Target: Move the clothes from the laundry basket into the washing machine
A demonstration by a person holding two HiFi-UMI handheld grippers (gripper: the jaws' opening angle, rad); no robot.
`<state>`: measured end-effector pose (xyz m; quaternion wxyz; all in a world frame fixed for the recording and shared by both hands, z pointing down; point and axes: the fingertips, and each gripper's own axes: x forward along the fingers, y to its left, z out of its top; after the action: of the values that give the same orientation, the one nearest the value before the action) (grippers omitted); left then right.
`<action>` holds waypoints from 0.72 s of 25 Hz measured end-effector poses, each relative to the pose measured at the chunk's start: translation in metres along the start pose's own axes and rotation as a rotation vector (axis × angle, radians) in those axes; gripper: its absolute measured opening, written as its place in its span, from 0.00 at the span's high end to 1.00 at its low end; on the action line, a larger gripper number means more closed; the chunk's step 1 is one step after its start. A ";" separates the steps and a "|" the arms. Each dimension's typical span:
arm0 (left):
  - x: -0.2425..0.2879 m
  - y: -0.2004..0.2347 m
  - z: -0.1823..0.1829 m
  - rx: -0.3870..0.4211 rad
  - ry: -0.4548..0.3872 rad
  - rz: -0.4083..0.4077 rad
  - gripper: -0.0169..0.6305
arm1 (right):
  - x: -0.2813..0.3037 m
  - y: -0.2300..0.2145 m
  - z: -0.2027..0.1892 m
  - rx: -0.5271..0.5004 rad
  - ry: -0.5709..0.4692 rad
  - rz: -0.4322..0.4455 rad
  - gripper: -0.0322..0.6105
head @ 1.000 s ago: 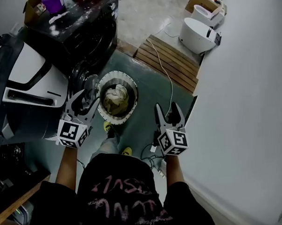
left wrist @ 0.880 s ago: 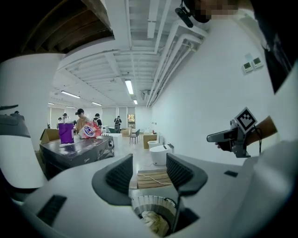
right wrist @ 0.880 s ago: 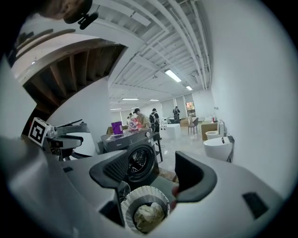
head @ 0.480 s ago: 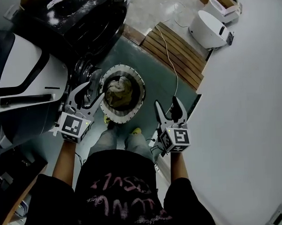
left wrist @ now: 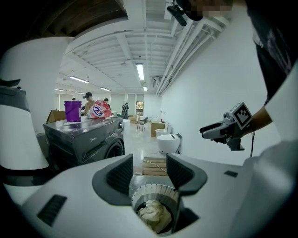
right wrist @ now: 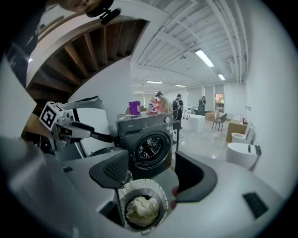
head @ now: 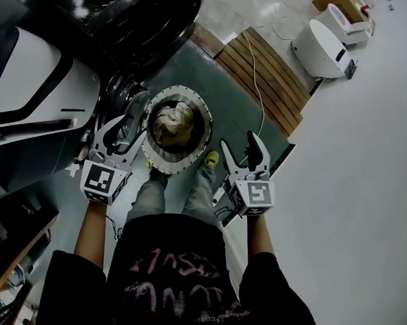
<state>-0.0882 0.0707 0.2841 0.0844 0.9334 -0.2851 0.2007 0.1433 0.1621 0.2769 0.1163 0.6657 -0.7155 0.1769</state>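
Clothes (head: 173, 123): heaped in laundry basket (head: 180, 167) on floor, short of washing machine (right wrist: 149, 144). Over last second, lowered nearer: left gripper (head: 127, 131) beside basket rim, right gripper (head: 243, 146) off to its side (jaws of each apart, nothing between). Reads as approach for a first grab; nothing lifted yet.

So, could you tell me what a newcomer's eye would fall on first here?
The round white laundry basket stands on the floor, holding crumpled pale clothes. The left gripper and right gripper hang open and empty to either side of it, with the dark washing machine just beyond.
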 end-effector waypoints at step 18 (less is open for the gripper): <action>0.053 -0.036 -0.092 0.076 0.252 0.044 0.62 | 0.081 -0.010 -0.085 -0.305 0.219 0.393 0.45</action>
<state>-0.0579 0.0992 0.3877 0.0797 0.8968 -0.2851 0.3289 0.1402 0.1220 0.3877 0.2552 0.4659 -0.8325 0.1573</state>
